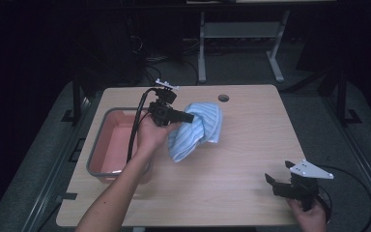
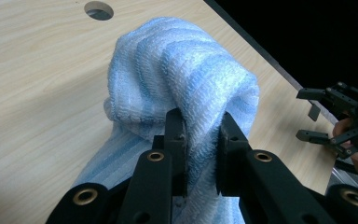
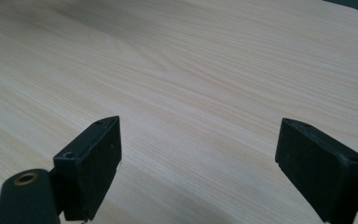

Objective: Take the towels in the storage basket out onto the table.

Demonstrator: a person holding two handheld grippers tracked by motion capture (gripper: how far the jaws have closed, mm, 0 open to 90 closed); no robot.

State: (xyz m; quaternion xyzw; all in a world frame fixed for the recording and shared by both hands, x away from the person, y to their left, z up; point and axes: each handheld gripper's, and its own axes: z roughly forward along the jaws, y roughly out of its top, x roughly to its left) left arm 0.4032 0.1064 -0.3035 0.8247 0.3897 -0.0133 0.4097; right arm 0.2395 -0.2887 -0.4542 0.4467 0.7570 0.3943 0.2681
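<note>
Left gripper (image 1: 187, 117) up off the table (image 1: 232, 159), jaws pinching a fold of the blue striped towel (image 1: 197, 129). In the left gripper view, both pads biting into the towel (image 2: 182, 84), cloth bunched into a hump above the left gripper (image 2: 200, 140) and trailing down below it. Hanging over the middle of the table, just right of the pink bin (image 1: 117, 145), lower corner brushing or nearly brushing the wood; cannot tell which. Round hole (image 1: 223, 98) in the tabletop just behind. Right gripper (image 1: 275, 183) low at the near right corner, well apart from the towel, jaws spread wide, nothing between them. Bare wood grain (image 3: 191, 70) past the right gripper (image 3: 198, 158) in its own view.
</note>
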